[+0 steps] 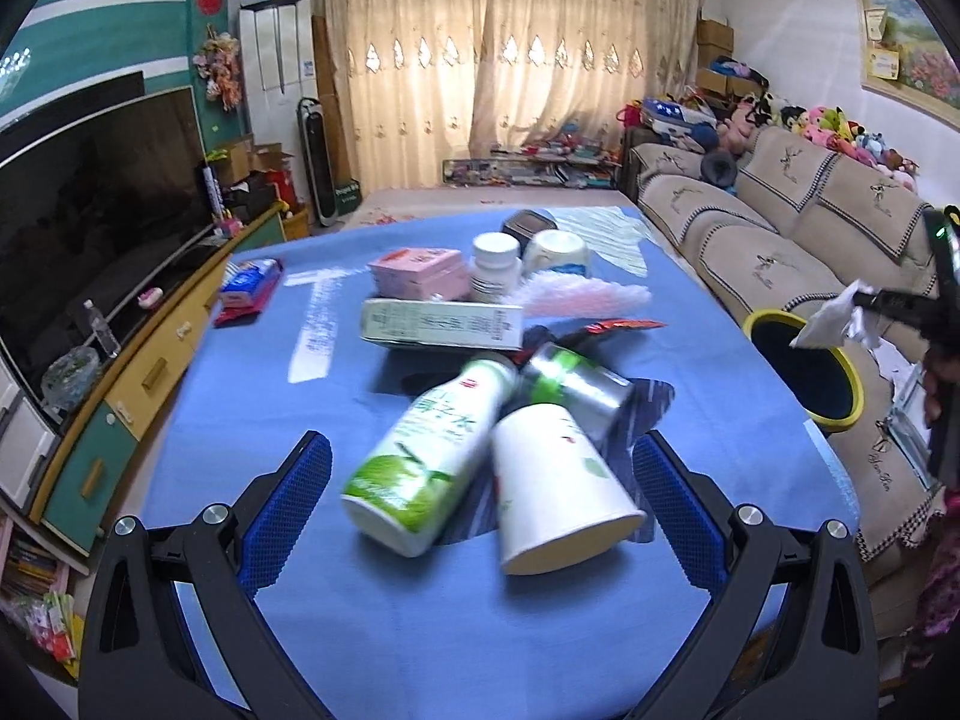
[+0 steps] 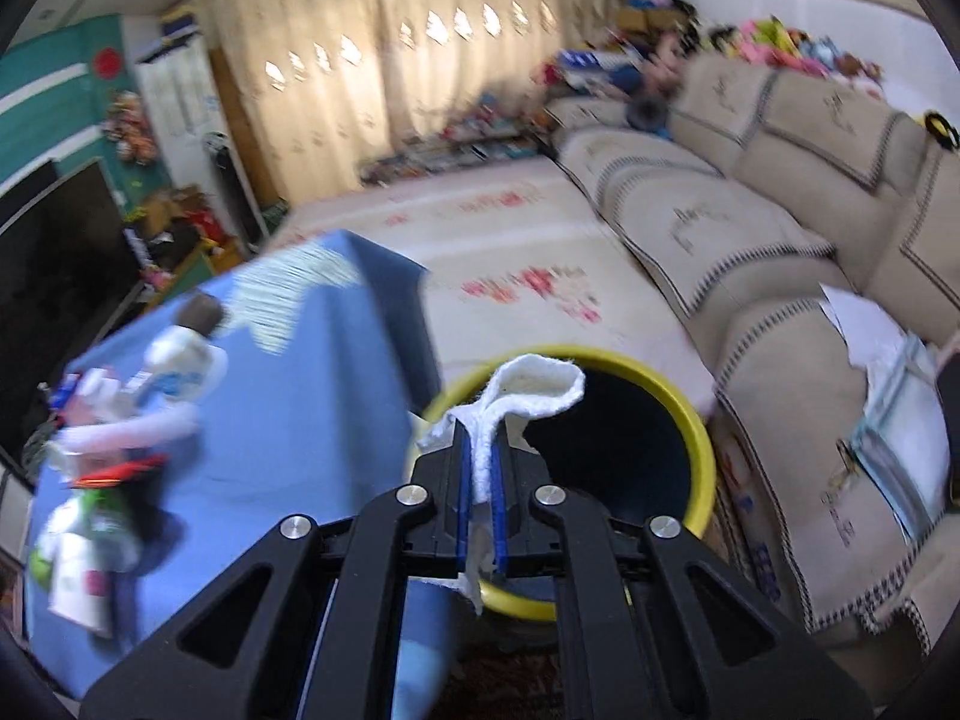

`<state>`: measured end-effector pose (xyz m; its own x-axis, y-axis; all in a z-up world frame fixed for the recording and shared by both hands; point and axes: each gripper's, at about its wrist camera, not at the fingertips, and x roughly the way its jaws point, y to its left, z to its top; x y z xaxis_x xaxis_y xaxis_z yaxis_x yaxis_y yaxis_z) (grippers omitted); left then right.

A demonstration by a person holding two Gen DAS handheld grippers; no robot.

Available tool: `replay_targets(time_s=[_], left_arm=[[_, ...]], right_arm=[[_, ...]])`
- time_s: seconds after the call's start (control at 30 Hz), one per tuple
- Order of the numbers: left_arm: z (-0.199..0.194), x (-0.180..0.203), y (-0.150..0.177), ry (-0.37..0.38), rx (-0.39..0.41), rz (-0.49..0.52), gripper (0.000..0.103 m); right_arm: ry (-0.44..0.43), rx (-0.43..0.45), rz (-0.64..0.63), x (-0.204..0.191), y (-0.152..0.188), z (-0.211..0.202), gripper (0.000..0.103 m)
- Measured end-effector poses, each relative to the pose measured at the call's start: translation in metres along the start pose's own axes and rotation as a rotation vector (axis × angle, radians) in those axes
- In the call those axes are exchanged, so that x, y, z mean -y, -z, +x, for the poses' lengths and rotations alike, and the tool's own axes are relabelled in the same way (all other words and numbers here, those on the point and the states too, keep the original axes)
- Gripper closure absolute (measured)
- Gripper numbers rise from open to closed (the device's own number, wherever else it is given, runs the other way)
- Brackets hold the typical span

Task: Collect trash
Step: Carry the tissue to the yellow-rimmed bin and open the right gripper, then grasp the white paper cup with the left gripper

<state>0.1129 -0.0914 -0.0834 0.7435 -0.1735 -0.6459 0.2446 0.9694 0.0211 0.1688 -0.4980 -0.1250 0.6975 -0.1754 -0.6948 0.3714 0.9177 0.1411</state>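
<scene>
My left gripper (image 1: 480,474) is open over the blue table (image 1: 372,630). Between its fingers lie a green-and-white bottle (image 1: 420,462) and a white paper cup (image 1: 552,492), both on their sides, with a silver can (image 1: 579,384) behind them. My right gripper (image 2: 483,450) is shut on a white tissue (image 2: 528,390) and holds it over the near rim of a yellow-rimmed trash bin (image 2: 702,450). In the left wrist view the right gripper (image 1: 864,300) with the tissue (image 1: 831,318) shows above the bin (image 1: 852,384).
More clutter sits further back on the table: a green-white carton (image 1: 441,324), a pink box (image 1: 420,279), a white pill bottle (image 1: 495,267), a white bowl (image 1: 558,255), a blue packet (image 1: 249,285). A beige sofa (image 1: 780,252) runs along the right; a TV (image 1: 90,228) stands left.
</scene>
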Motion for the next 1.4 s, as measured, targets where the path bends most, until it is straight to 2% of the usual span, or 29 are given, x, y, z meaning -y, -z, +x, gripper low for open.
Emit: replay_targets(time_s=[0.17,0.23,0.27,0.3,0.4,0.53,0.9,1.4], left_arm=[[0.014,0.012,-0.002,0.002,-0.031,0.011,0.004],[0.017,0.015,-0.003,0.000,-0.040,0.013,0.004],[0.018,0.017,-0.004,0.001,-0.043,0.013,0.004],[0.018,0.017,-0.004,0.002,-0.044,0.013,0.004],[0.022,0.020,-0.005,0.003,-0.050,0.015,0.004],[0.026,0.024,0.000,0.011,-0.072,0.020,0.004],[0.053,0.034,0.013,0.034,-0.165,-0.015,0.004],[0.097,0.047,0.033,0.000,-0.271,-0.005,0.004]], right_arm=[[0.063,-0.085,0.033,0.027,0.011,0.051,0.093],[0.085,-0.106,0.051,0.034,0.015,0.067,0.073],[0.090,-0.110,0.059,0.036,0.014,0.071,0.067],[0.093,-0.109,0.071,0.040,0.015,0.073,0.063],[0.088,-0.096,0.094,0.041,0.016,0.070,0.062],[0.076,-0.061,0.090,0.038,0.018,0.052,0.053],[0.006,-0.021,0.075,0.022,0.023,0.023,0.050],[-0.032,-0.049,0.090,0.025,0.030,0.032,0.049]])
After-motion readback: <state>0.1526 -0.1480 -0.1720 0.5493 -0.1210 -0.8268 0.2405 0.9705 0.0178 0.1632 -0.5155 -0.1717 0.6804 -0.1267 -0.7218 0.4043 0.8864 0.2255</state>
